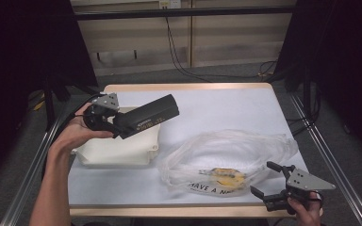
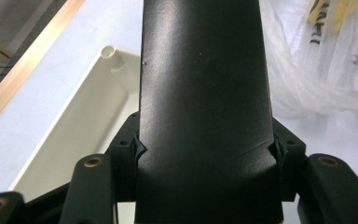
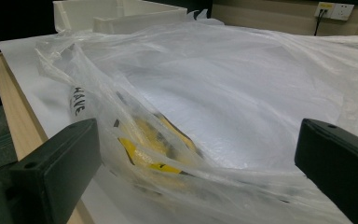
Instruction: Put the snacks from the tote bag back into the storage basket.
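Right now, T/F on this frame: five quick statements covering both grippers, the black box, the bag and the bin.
1. The left gripper is shut on the black box. True.
2. The black box lies inside the plastic bag. False: it is held in the air above the white bin.
3. The right gripper is open. True.
4. The right gripper holds the white bin. False: it holds nothing, beside the bag.
5. The bag is opaque black. False: clear, with yellow print.

On the table: 1 black box (image 1: 150,116); 1 cream tray (image 1: 118,150); 1 clear plastic bag (image 1: 226,157) w/ black and yellow print; 2 grippers, i.e. 1 left gripper (image 1: 122,123) & 1 right gripper (image 1: 265,178); 2 hands.
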Action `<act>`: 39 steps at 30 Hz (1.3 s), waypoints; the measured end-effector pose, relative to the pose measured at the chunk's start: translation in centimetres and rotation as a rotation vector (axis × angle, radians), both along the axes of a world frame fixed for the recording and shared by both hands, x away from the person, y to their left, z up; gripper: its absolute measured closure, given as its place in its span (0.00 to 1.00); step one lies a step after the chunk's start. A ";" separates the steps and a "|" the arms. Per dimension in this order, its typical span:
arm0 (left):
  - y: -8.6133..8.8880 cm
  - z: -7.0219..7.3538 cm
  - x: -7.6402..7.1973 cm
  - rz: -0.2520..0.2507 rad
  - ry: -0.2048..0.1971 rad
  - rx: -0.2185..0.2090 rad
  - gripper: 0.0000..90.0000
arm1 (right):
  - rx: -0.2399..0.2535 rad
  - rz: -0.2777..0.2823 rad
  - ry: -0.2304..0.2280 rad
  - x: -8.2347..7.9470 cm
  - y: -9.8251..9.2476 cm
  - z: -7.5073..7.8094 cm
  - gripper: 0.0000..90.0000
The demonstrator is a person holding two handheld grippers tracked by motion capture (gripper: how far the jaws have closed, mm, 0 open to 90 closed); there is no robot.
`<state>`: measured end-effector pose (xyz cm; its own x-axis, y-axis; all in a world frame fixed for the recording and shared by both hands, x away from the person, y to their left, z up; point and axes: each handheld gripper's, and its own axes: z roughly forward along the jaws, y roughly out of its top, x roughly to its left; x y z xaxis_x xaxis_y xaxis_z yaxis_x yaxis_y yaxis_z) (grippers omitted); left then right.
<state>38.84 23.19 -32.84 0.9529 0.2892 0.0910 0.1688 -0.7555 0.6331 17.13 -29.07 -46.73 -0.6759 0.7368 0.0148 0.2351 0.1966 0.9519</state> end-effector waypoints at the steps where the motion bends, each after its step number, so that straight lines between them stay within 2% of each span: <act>1: 0.3 0.0 0.0 0.004 0.002 0.008 0.48 | 0.001 -0.001 0.002 0.0 0.0 0.0 0.00; 5: 1.3 -0.3 0.2 0.011 0.004 0.022 0.48 | 0.000 -0.007 -0.004 0.1 0.0 0.0 0.00; 9: 2.3 -0.7 0.3 0.027 0.004 -0.002 0.48 | 0.001 -0.001 -0.002 0.1 0.0 0.0 0.00; 15: 3.4 -1.3 0.7 0.036 0.008 0.017 0.48 | 0.003 -0.006 -0.008 0.1 0.1 -0.1 0.00; 20: 4.3 -1.7 0.9 0.053 -0.004 0.020 0.48 | 0.002 -0.001 -0.003 0.1 0.1 0.0 0.00; 24: 4.7 -2.3 1.0 0.052 0.002 0.051 0.48 | -0.002 -0.005 -0.001 0.2 0.1 -0.1 0.00; 26: 4.8 -2.5 1.0 0.055 0.005 0.043 0.48 | -0.003 0.000 -0.003 0.2 0.1 -0.1 0.00; 31: 5.2 -3.0 1.2 0.070 0.000 0.066 0.48 | -0.001 -0.005 -0.003 0.2 0.1 -0.1 0.00; 32: 5.2 -3.2 1.3 0.066 0.003 0.076 0.48 | 0.000 -0.008 -0.002 0.2 0.1 -0.1 0.00; 35: 5.3 -3.6 1.3 0.075 0.011 0.068 0.48 | 0.002 -0.008 -0.003 0.2 0.1 -0.1 0.00; 39: 5.3 -4.1 1.5 0.083 0.032 0.090 0.48 | -0.006 -0.005 -0.004 0.2 0.1 -0.1 0.00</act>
